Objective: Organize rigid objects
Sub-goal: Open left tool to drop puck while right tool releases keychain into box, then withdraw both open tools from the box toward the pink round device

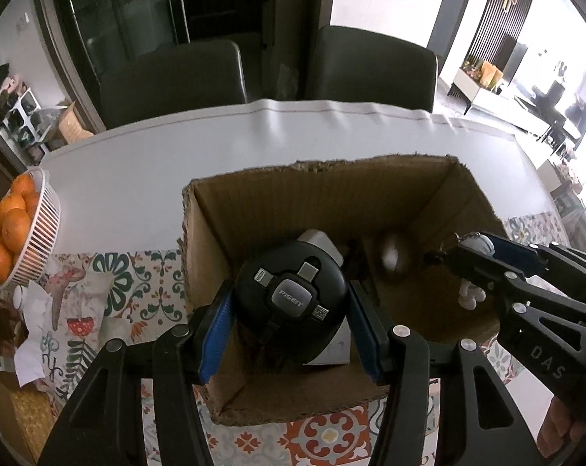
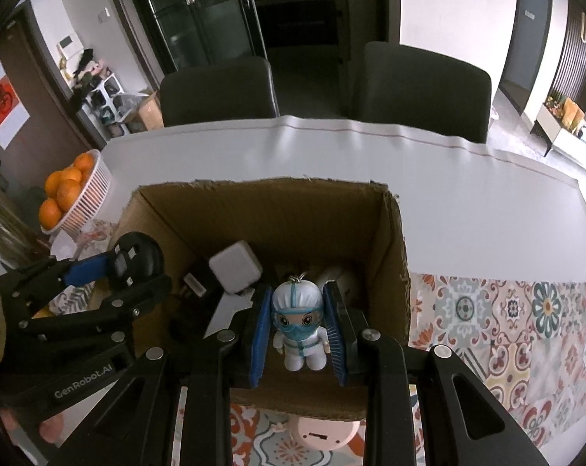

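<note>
Black linkage arms fill the near edge of both wrist views as two handheld grippers hang over an open cardboard box point(image 1: 324, 194) on a dining table. Left gripper point(image 1: 291, 303) is clenched on a round black cable reel point(image 1: 291, 295) marked PISEN, its blue pads point(image 1: 215, 334) pressed against the reel's left and right sides; the reel is held above the box's near left part, over a white block lying inside. Right gripper point(image 2: 297, 324) grasps a small figurine point(image 2: 299, 322) in a white suit, blue mask and goggles, with a keyring loop on its head, upright between ribbed blue pads point(image 2: 258, 334) and held inside the box's opening towards its near right side. Seen from the right wrist, the box's floor holds a white charger cube point(image 2: 235, 272) on the left, a dark item beside it and a pale rounded object at the far right that is too shadowed to identify. A pink round thing point(image 2: 324, 433) lies on the patterned tile-print mat point(image 2: 526, 330) just in front of the box's near wall. At far left a white wire basket point(image 1: 40, 233) of oranges point(image 1: 9, 225) stands on the table; a white table cover point(image 1: 254, 143) stretches beyond the box, and two dark chairs point(image 1: 172, 77) face the table's far edge
</note>
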A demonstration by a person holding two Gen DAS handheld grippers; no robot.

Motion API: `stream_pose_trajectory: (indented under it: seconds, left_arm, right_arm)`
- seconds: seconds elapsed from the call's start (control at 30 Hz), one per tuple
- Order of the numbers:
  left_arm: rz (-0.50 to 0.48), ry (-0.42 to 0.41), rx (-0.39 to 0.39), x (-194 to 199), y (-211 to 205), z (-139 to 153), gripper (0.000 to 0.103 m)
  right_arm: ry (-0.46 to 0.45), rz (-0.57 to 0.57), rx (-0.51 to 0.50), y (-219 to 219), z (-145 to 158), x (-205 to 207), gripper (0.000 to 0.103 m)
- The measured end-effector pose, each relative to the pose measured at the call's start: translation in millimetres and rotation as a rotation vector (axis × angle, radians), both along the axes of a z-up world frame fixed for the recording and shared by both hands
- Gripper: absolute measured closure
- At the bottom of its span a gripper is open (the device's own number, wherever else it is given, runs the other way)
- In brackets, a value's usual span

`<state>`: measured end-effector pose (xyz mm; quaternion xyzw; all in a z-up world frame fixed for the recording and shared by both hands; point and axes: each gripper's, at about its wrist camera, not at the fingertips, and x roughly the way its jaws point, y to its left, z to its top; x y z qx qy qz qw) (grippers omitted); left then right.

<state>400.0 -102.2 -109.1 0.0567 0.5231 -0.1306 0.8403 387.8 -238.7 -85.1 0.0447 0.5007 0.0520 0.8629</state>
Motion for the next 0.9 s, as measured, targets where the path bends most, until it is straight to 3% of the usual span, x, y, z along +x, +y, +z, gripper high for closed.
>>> stream_pose_trajectory:
  seconds: [0.13, 0.37, 0.5, 0.9]
  left_arm:
    - [-0.005, 0.021, 0.0, -1.1, -1.4, -6.2, 0.048]
    - [0.001, -0.04, 0.028, -8.4, -3.2, 4.5, 0.039]
    - [0.015, -0.087, 0.038, -17.6, -1.4, 14.7, 0.033]
    - [0.059, -0.188, 0.025, -48.6, 8.2, 44.5, 0.029]
  right_arm:
    - [0.012, 0.001, 0.002, -1.1, -4.6, -0.3, 0.075]
    - [0.014, -0.012, 0.017, -6.5, -7.2, -4.1, 0.067]
    - [-0.011, -0.021, 0.023, -7.3, -1.2, -12.6, 0.055]
    - [-0.129, -0.084, 0.001, -7.4, 27.1, -44.3, 0.051]
